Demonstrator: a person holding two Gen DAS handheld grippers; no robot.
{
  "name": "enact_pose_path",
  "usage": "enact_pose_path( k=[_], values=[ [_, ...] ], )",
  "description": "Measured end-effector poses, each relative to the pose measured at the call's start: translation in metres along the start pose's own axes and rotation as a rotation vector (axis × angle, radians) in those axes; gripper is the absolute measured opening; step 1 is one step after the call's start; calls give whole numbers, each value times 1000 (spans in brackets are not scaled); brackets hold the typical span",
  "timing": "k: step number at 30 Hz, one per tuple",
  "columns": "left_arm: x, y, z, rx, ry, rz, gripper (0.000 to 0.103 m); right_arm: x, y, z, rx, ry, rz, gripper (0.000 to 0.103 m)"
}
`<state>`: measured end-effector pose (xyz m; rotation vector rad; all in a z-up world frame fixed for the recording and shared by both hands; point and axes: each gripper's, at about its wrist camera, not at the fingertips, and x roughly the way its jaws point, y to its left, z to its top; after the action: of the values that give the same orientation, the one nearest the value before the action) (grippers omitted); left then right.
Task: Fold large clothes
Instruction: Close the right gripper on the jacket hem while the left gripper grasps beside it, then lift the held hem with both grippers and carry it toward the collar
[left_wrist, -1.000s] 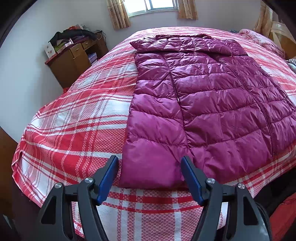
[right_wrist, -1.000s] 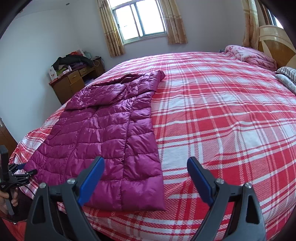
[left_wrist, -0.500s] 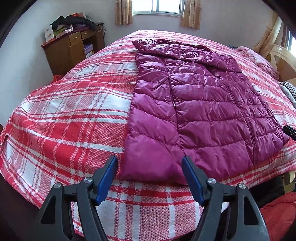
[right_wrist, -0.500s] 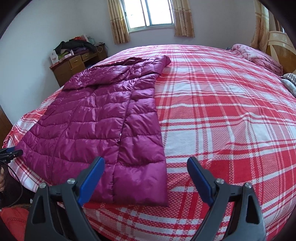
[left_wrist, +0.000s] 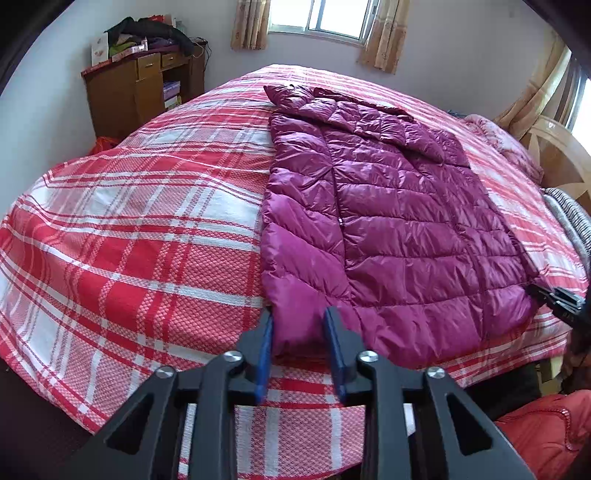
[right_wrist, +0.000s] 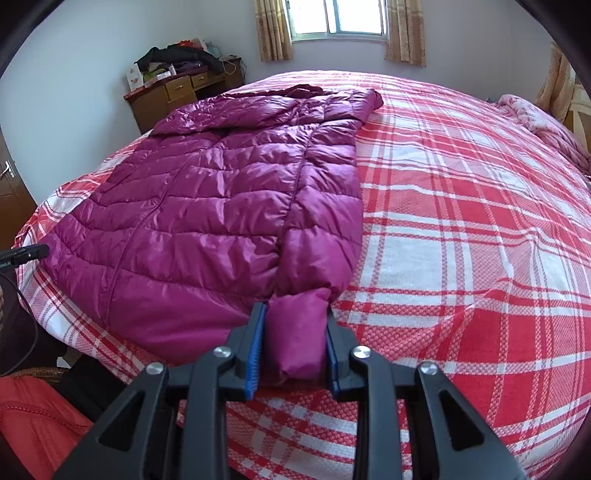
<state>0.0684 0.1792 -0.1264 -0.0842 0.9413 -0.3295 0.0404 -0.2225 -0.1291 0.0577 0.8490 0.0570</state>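
A magenta quilted down jacket (left_wrist: 399, 221) lies flat on the red-and-white plaid bed cover (left_wrist: 129, 240), collar toward the window. My left gripper (left_wrist: 298, 314) is at the hem's near left corner. Its jaws are closing, and the corner fills the narrow gap between the blue pads. In the right wrist view the jacket (right_wrist: 207, 206) spreads to the left, and my right gripper (right_wrist: 293, 308) is at its near right corner. Those jaws are closing too, with the fabric bunched into a roll between the pads. Each gripper's tip shows at the edge of the other view.
A wooden cabinet (left_wrist: 136, 92) piled with clutter stands by the wall at the far left, beside the curtained window (right_wrist: 338, 18). A pink blanket (left_wrist: 506, 140), a striped pillow (left_wrist: 569, 218) and a wooden headboard (left_wrist: 554, 155) are at the right. Red cloth (left_wrist: 546, 439) lies below the bed's edge.
Both grippers have come in to the jacket's near hem, and their jaws have gone from wide open to narrow around its two corners. The right corner is now bunched up.
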Motion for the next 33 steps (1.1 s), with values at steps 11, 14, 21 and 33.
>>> enact_pose_path(
  k=[11, 14, 21, 33],
  values=[
    [17, -5, -3, -25, 63, -72, 23, -1, -13, -5, 134, -22, 126, 64],
    [19, 0, 1, -65, 65, -92, 23, -1, -13, -6, 134, -31, 127, 64],
    [19, 6, 0, -128, 36, -142, 24, -1, -15, -9, 142, -22, 113, 21],
    [0, 8, 5, -122, -14, -218, 8, -45, -4, 1, 87, -111, 162, 14]
  ],
)
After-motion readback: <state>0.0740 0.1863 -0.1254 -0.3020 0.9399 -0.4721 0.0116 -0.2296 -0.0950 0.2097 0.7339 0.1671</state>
